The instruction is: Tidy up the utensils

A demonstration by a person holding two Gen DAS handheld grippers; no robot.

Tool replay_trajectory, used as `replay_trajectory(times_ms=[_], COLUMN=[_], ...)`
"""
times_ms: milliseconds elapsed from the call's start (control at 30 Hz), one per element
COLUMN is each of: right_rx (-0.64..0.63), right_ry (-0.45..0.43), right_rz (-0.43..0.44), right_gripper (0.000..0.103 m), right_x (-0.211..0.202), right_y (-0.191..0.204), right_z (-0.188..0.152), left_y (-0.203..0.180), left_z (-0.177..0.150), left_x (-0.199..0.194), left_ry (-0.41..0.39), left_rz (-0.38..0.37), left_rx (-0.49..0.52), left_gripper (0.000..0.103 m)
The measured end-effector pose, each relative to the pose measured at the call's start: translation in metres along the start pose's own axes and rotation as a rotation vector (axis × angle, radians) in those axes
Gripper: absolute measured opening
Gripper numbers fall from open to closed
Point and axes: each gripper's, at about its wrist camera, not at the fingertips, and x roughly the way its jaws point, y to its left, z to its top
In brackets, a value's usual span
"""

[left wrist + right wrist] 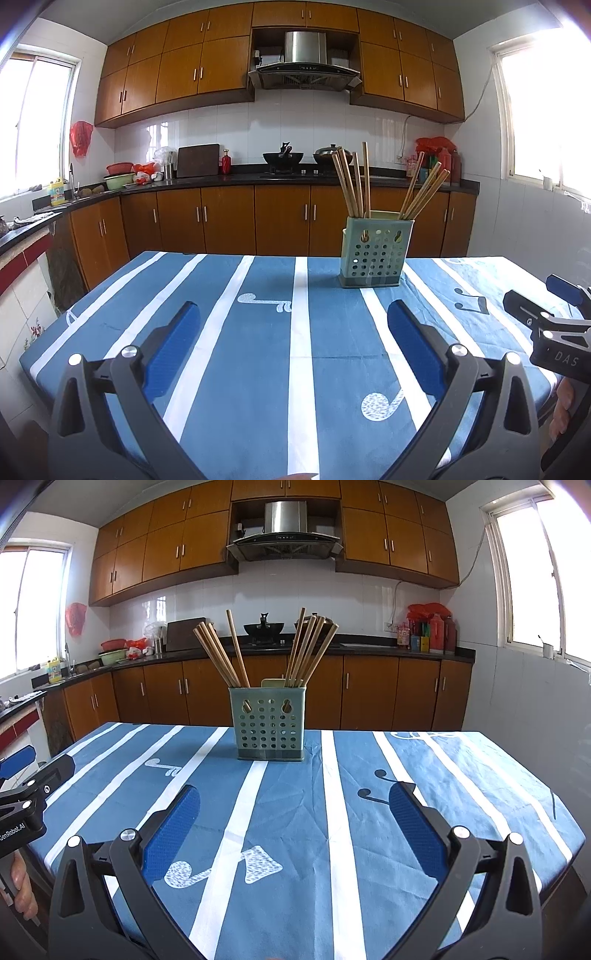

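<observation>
A pale green perforated utensil holder (375, 251) stands upright on the table, at the far right in the left wrist view and far centre in the right wrist view (269, 725). Several wooden chopsticks (352, 182) stand in it in two bunches, seen also in the right wrist view (225, 655). My left gripper (293, 332) is open and empty, low over the near table. My right gripper (295, 818) is open and empty, facing the holder from some distance. Each gripper shows at the edge of the other's view.
The table wears a blue cloth with white stripes (258, 332) (424, 812). Behind it runs a kitchen counter (221, 179) with wooden cabinets, pots on a stove (282, 157), bottles and bowls. The table's edges fall away left and right.
</observation>
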Motion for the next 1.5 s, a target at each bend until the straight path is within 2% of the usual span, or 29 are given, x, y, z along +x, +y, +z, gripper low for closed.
replay_trajectory(times_ms=[1500], right_rx=[0.01], right_ry=[0.016], right_rz=[0.001], right_gripper=[0.101], right_x=[0.0009], right_y=[-0.0038], right_z=[-0.0056], left_y=[0.0001], left_z=[-0.0041], left_x=[0.0042], left_ry=[0.019], left_rz=[-0.005], left_rx=[-0.012], left_gripper=[0.099])
